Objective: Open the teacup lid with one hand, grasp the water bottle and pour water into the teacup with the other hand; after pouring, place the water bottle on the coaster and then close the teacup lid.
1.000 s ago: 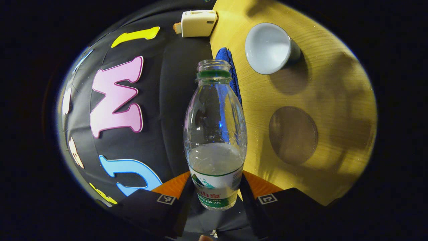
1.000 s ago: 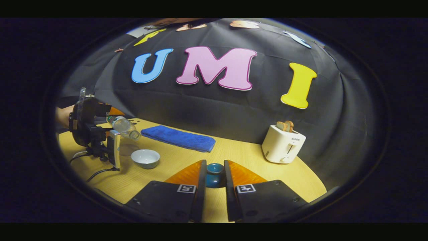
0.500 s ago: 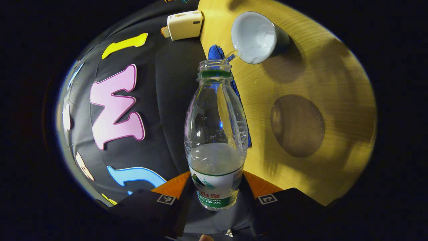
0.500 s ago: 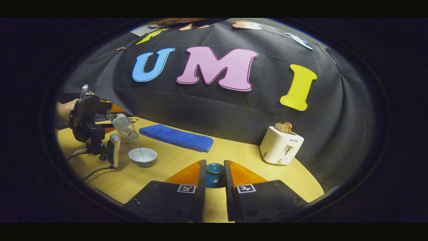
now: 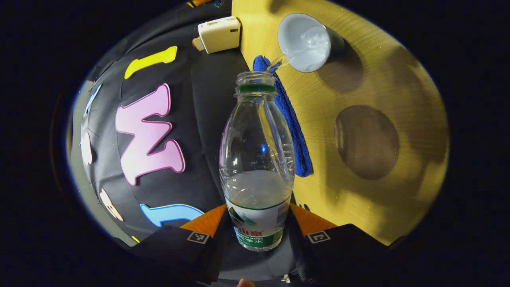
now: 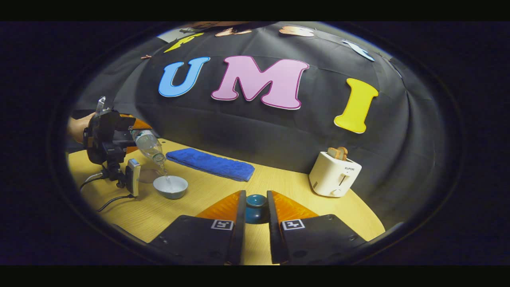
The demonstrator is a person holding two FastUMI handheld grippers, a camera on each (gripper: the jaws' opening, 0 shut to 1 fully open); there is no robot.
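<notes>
Two grippers are busy: the left gripper (image 5: 255, 223) clamps the water bottle (image 5: 257, 159) — tilted, a thin stream of water falling into the open teacup (image 5: 305, 42) beside the round coaster (image 5: 366, 141) — while the right gripper (image 6: 254, 217) pinches the teacup lid (image 6: 255, 207) above the wooden table (image 6: 191, 203).

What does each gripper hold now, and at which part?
The left gripper holds the water bottle at its labelled lower body, near the base. The right gripper holds the teacup lid by its knob.
</notes>
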